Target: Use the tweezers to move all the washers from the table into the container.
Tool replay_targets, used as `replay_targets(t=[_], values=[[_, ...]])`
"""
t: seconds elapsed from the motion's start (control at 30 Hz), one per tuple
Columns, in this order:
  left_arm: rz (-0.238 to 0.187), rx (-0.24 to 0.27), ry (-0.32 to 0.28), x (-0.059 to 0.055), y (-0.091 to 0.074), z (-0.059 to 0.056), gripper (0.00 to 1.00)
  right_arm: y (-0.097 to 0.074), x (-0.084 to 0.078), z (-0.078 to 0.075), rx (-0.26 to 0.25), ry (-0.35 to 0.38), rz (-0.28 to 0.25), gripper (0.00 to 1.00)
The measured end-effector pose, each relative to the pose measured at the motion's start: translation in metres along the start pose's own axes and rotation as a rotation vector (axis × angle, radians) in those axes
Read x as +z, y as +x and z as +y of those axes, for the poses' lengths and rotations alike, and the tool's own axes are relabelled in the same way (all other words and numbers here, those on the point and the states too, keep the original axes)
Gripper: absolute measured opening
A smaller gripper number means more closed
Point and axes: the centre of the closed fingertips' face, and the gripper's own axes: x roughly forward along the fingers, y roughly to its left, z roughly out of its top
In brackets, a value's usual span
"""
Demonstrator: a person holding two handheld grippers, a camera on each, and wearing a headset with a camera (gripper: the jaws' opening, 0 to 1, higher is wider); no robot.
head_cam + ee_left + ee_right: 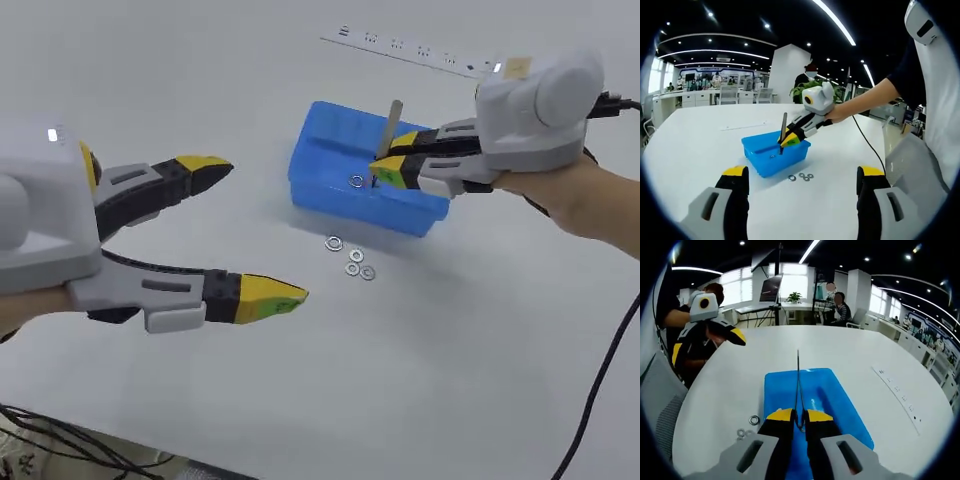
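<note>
Head view: small flat steel washers (356, 256) lie beside the near wall of the blue plastic container (340, 205).
Left gripper view: left gripper (802, 170) jaws spread.
Right gripper view: right gripper (800, 414) pinches thin metal tweezers (798, 380).
Washers likely light, slippery; nip the rim.

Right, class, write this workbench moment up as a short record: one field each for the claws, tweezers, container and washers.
left claw: open, empty, above the table
right claw: shut on the tweezers, over the container
tweezers: near upright, tip down inside the container
container: blue, open-topped, one washer inside
washers on table: four, loose, clustered by the container's near side
power strip: white, at the table's far edge
</note>
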Motion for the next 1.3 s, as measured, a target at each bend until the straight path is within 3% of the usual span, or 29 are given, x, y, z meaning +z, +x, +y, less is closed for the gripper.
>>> replay_targets(t=[0.27, 0.67, 0.8, 0.87, 1.0, 1.13, 1.17, 1.23, 1.3], values=[[-0.009, 0.017, -0.014, 0.002, -0.001, 0.002, 0.94, 0.004, -0.003, 0.0, 0.004, 0.003, 0.007, 0.1], [-0.022, 0.004, -0.011, 0.009, 0.005, 0.0, 0.94, -0.003, 0.008, -0.001, -0.016, -0.007, -0.017, 0.09], [-0.063, 0.003, -0.031, 0.022, 0.015, 0.008, 0.93, -0.006, 0.01, 0.001, -0.018, -0.013, -0.023, 0.08], [-0.08, 0.012, -0.085, 0.03, 0.021, 0.016, 0.89, -0.007, 0.012, 0.001, -0.022, -0.016, -0.026, 0.08], [-0.141, 0.026, -0.101, 0.047, 0.032, 0.03, 0.8, -0.01, 0.015, 0.001, -0.024, -0.031, -0.026, 0.08], [-0.136, 0.016, -0.085, 0.054, 0.044, 0.038, 0.77, -0.014, 0.02, 0.0, -0.027, -0.038, -0.036, 0.08], [-0.125, 0.017, -0.114, 0.054, 0.049, 0.042, 0.75, -0.015, 0.022, 0.001, -0.027, -0.041, -0.039, 0.08], [-0.168, 0.006, -0.151, 0.061, 0.056, 0.044, 0.73, -0.016, 0.024, 0.002, -0.023, -0.042, -0.044, 0.08], [-0.168, 0.002, -0.144, 0.063, 0.063, 0.044, 0.72, -0.016, 0.024, 0.004, -0.019, -0.052, -0.038, 0.08]])
